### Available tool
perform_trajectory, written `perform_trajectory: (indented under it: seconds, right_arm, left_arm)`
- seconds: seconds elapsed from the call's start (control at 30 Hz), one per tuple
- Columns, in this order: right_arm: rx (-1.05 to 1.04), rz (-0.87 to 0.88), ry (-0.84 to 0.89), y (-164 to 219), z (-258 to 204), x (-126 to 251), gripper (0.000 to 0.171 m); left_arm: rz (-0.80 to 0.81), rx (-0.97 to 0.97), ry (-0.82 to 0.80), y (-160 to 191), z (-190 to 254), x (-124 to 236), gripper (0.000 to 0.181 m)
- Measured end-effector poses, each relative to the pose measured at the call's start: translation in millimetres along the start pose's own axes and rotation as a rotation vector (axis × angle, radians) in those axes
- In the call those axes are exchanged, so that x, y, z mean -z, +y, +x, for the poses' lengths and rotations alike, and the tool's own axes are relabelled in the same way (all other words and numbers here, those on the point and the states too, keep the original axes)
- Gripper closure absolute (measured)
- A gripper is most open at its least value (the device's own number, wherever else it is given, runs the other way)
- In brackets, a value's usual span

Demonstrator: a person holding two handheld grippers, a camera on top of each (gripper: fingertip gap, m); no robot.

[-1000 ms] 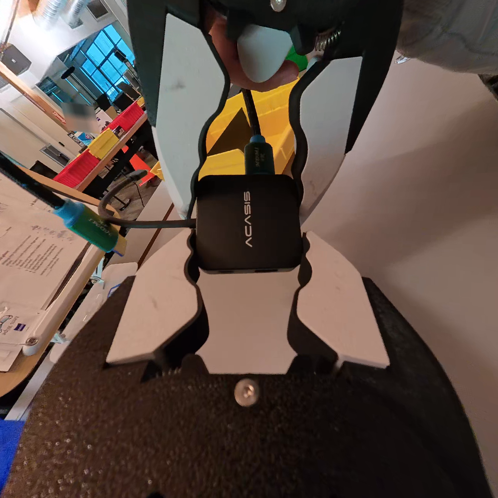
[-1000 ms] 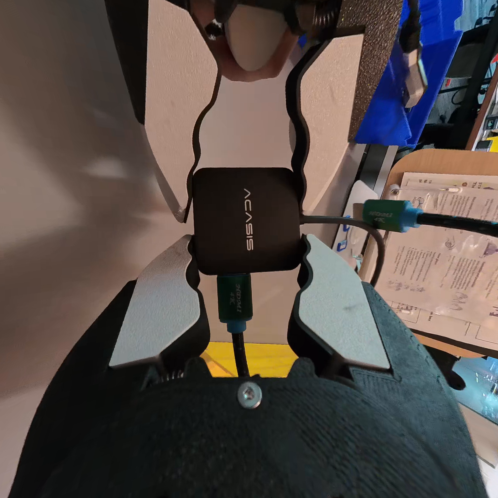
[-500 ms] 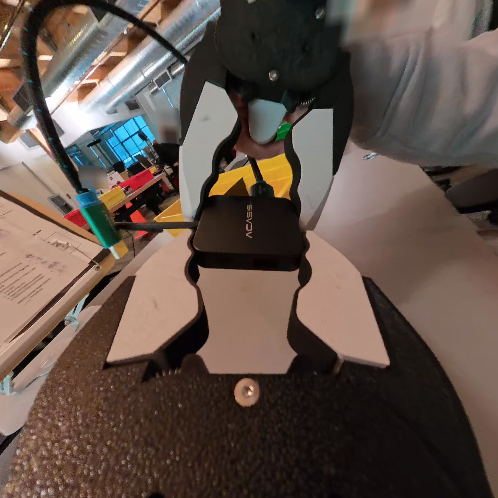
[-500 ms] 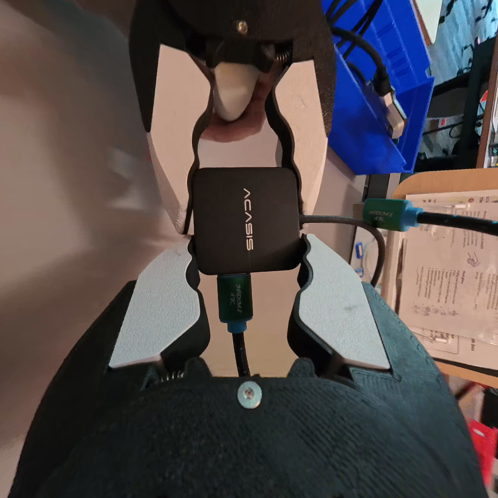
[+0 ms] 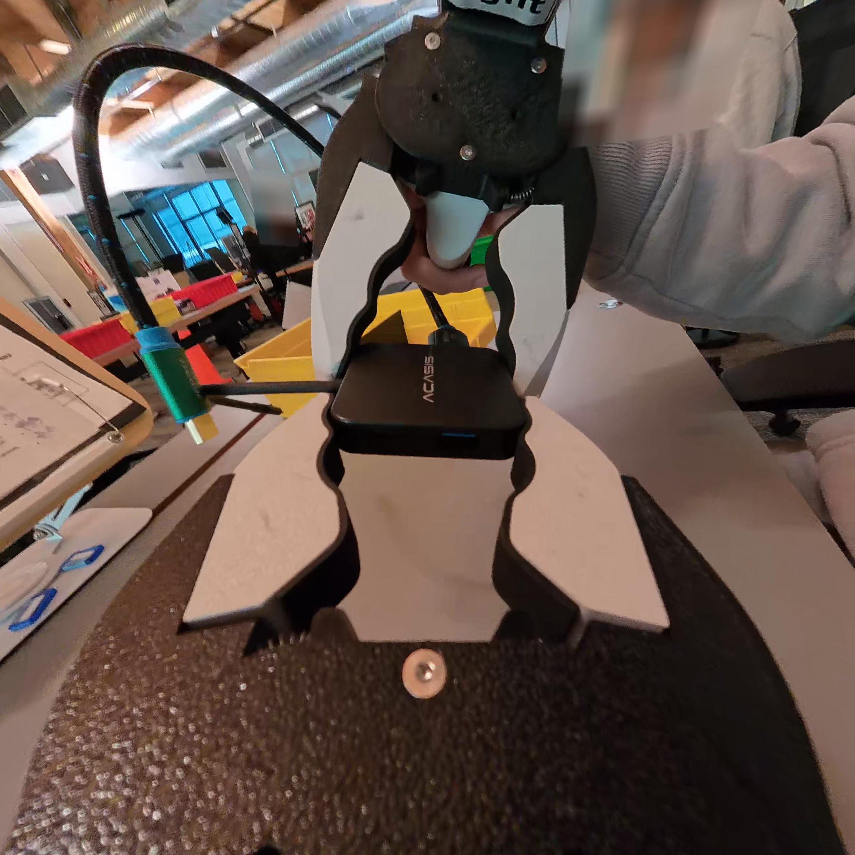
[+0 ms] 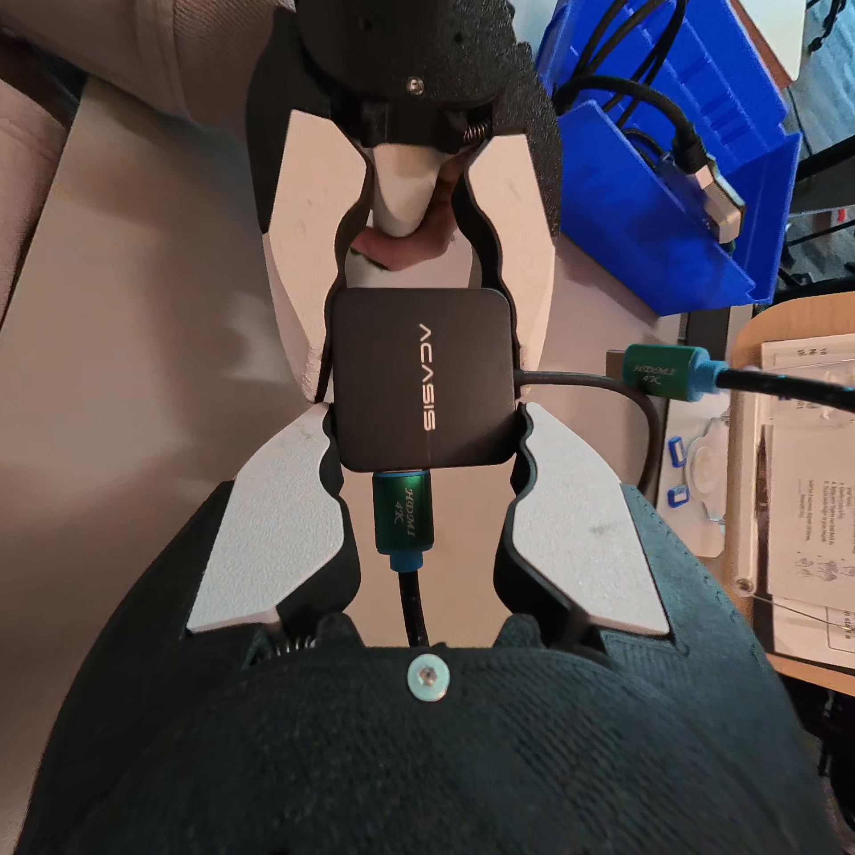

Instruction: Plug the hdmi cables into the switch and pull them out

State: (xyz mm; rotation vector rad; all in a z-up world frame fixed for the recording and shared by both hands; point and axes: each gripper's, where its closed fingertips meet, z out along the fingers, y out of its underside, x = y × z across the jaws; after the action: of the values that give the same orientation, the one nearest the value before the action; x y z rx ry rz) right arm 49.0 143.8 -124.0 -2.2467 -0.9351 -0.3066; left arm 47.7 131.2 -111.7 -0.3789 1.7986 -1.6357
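Observation:
A black square switch (image 5: 425, 393) is held above the table between both grippers, which face each other. My left gripper (image 5: 425, 416) is shut on its near corners; the right gripper's white fingers (image 5: 351, 259) clasp the far corners. In the right wrist view my right gripper (image 6: 425, 412) is shut on the switch (image 6: 379, 379). A green HDMI plug (image 6: 402, 513) sits in the switch's near side, its cable running back between my fingers. A second green HDMI plug (image 5: 173, 384) hangs free at the side, also in the right wrist view (image 6: 657, 377).
The switch's own thin cable (image 6: 578, 379) leaves its side. A yellow bin (image 5: 282, 365) stands behind the switch. A blue bin (image 6: 647, 185) holds more cables. A clipboard with papers (image 5: 46, 407) lies to the side. A person's grey sleeve (image 5: 694, 231) shows.
Both grippers have lifted and tilted together with the switch still clasped. The left view now looks out across the room. The free plug has swung to hang upright.

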Motion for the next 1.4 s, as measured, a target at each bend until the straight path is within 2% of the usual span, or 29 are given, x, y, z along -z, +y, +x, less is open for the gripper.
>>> perform_trajectory:
  seconds: [0.03,0.1,0.2,0.37,0.43,0.53,0.63,0.73,0.87,0.93,1.2,1.4]
  right_arm:
    - [-0.011,-0.003,-0.006,1.7,0.0,-1.2,0.099]
    - [-0.056,0.015,-0.020,2.2,0.2,-2.4,0.098]
    - [-0.106,0.117,0.114,-4.1,17.6,12.5,0.098]
    - [-0.296,0.394,0.104,-24.0,21.8,47.8,0.106]
    - [-0.299,0.406,0.081,-30.4,21.3,53.5,0.105]
    - [-0.333,0.384,0.044,-43.0,26.0,52.9,0.118]
    - [-0.353,0.217,-0.053,-18.0,18.8,23.2,0.119]
    - [-0.446,0.270,-0.193,-12.2,1.1,6.5,0.127]
    - [-0.436,0.330,-0.129,-5.9,-1.2,2.4,0.144]
    - [-0.451,0.323,-0.066,-0.6,1.8,-2.5,0.143]
    - [-0.556,0.432,-0.089,-9.3,-0.1,3.7,0.151]
    - [-0.557,0.416,-0.130,-9.2,-2.8,3.1,0.157]
  left_arm:
    - [-0.014,0.019,0.006,1.8,-0.3,-0.4,0.110]
    - [-0.004,0.079,0.022,2.2,-2.4,0.8,0.110]
    - [0.082,0.186,0.004,0.0,-16.6,14.5,0.110]
    - [0.155,0.284,0.040,6.6,-25.9,38.4,0.110]
    - [0.137,0.299,0.059,12.9,-25.7,39.8,0.110]
    - [0.044,0.272,0.070,27.1,-21.9,34.8,0.110]
    - [0.052,0.243,0.105,25.0,-13.2,31.5,0.110]
    - [0.096,0.228,0.118,20.1,-11.1,33.4,0.110]
    - [0.125,0.273,0.124,21.7,-14.6,34.5,0.110]
    - [0.142,0.281,0.134,20.5,-14.6,32.8,0.110]
    - [0.180,0.267,0.155,19.0,-10.5,28.6,0.110]
    - [0.182,0.263,0.154,20.0,-9.2,26.9,0.110]
